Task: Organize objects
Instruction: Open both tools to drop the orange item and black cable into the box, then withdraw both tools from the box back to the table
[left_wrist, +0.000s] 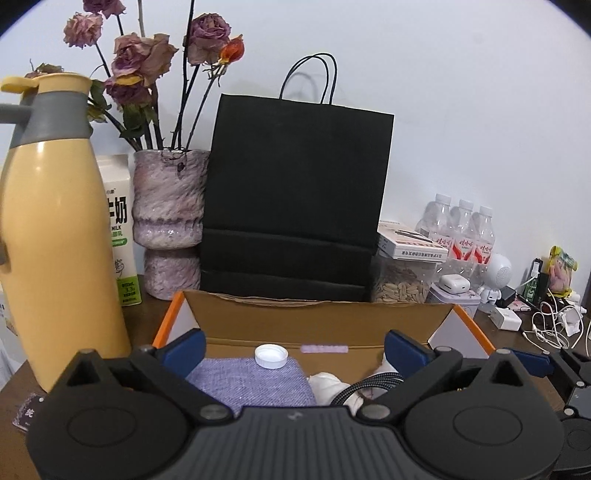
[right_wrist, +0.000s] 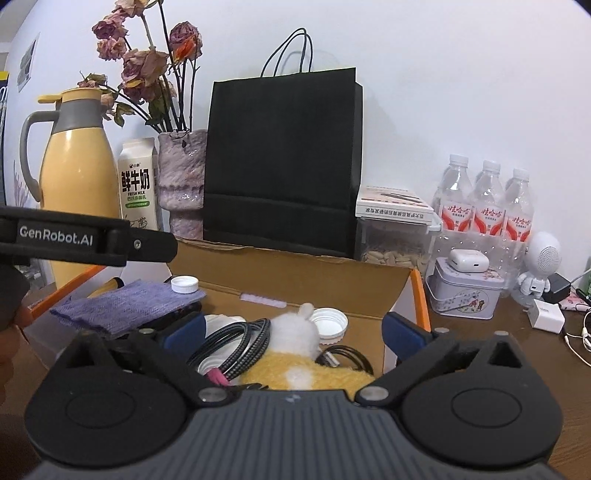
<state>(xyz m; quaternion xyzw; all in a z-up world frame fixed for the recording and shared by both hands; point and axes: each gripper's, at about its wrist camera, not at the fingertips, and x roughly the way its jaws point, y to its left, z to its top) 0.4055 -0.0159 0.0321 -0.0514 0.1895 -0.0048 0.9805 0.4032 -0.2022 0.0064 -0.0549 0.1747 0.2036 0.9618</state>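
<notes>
Left gripper (left_wrist: 293, 350): jaws spread wide, nothing between them, over the near edge of the cardboard box (left_wrist: 317, 317).
Right gripper (right_wrist: 293, 334): jaws wide apart, empty, above the box's right half.
Purple cloth (left_wrist: 251, 380): inside the box, left side, a white cap (left_wrist: 271, 355) on its far edge.
Braided cable (right_wrist: 236, 345): inside the box, touching the yellow plush toy (right_wrist: 306, 373).
Black paper bag (left_wrist: 295, 192): upright just behind the box.

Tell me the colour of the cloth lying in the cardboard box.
The cloth is purple, a woven lilac; the right wrist view shows it best.
</notes>
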